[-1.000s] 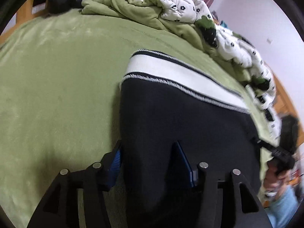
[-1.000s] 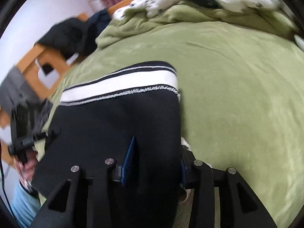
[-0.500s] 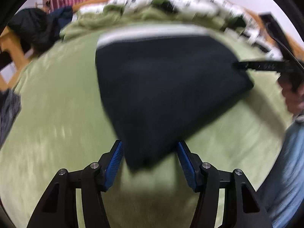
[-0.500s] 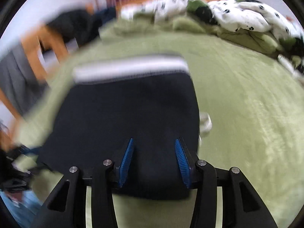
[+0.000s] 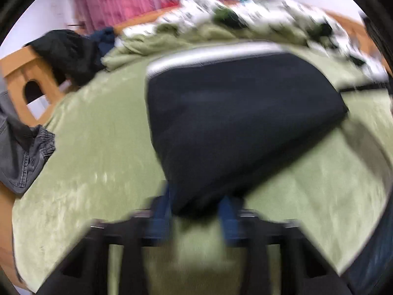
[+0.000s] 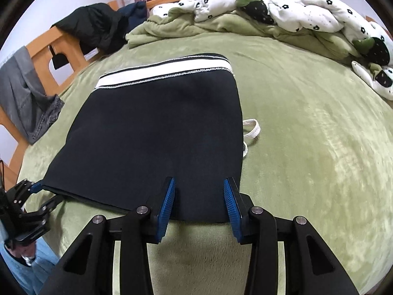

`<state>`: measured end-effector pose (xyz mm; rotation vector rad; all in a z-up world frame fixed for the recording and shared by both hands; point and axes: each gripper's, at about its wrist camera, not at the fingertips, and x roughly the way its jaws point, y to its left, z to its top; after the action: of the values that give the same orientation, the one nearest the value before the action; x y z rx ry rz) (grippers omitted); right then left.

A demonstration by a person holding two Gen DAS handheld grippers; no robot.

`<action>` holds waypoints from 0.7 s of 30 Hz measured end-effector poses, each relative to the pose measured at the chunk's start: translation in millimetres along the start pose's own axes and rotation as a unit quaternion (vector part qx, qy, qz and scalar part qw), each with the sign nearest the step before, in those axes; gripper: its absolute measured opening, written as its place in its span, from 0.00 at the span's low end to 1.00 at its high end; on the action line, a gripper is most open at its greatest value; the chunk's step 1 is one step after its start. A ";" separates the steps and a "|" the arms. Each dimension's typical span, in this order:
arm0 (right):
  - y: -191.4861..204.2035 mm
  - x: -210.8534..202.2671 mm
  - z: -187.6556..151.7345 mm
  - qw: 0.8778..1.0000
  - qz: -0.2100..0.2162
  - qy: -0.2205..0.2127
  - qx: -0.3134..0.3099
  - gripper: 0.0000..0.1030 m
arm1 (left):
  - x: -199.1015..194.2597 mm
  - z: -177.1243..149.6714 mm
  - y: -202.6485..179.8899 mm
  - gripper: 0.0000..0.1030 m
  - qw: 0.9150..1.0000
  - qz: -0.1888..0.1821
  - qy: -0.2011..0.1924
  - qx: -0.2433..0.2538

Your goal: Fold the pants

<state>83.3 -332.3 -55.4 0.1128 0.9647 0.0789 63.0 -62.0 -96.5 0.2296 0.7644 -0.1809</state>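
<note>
Left wrist view, blurred: the left gripper (image 5: pixel 194 211) has just been closing its blue pads onto the near corner of the folded navy pants with a white waistband (image 5: pixel 235 113), which lie on the green plush bedspread (image 5: pixel 98 147). Grey jeans (image 5: pixel 22 152) hang at the left edge.

Right wrist view: the right gripper (image 6: pixel 199 198) grips the pants' (image 6: pixel 157 132) near edge. A white drawstring (image 6: pixel 251 129) pokes out beside them; a rumpled flower-print duvet (image 6: pixel 294 7) lies beyond.

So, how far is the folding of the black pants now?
Done: the black pants lie as a compact folded rectangle on the green blanket. In hand: the left hand-held gripper has just been closing with the near corner between its jaws; the right hand-held gripper straddles the near edge, grip unclear. Left: probably one last fold or smoothing, and tucking the white drawstring.
</note>
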 end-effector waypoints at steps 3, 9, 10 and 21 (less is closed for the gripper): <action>6.5 -3.5 -1.4 0.999 -0.024 -0.014 -0.019 0.40 | 0.9 -3.2 27.0 0.16 0.993 -0.040 0.000 -0.108; 4.2 -10.0 2.7 0.998 -0.025 -0.050 -0.014 0.40 | -4.3 -35.0 32.6 0.20 0.992 -0.074 0.049 -0.084; 3.3 -10.4 3.5 0.998 -0.023 -0.054 -0.011 0.40 | -12.2 -36.6 33.8 0.21 0.991 -0.082 0.052 -0.088; 30.4 33.2 20.9 0.995 -0.048 -0.025 -0.085 0.40 | -2.9 42.2 29.1 0.58 0.990 -0.108 -0.012 -0.085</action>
<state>118.8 -299.6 -66.7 -0.0883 0.9082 0.0696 96.0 -45.2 -60.9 -0.0169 0.7762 -0.3216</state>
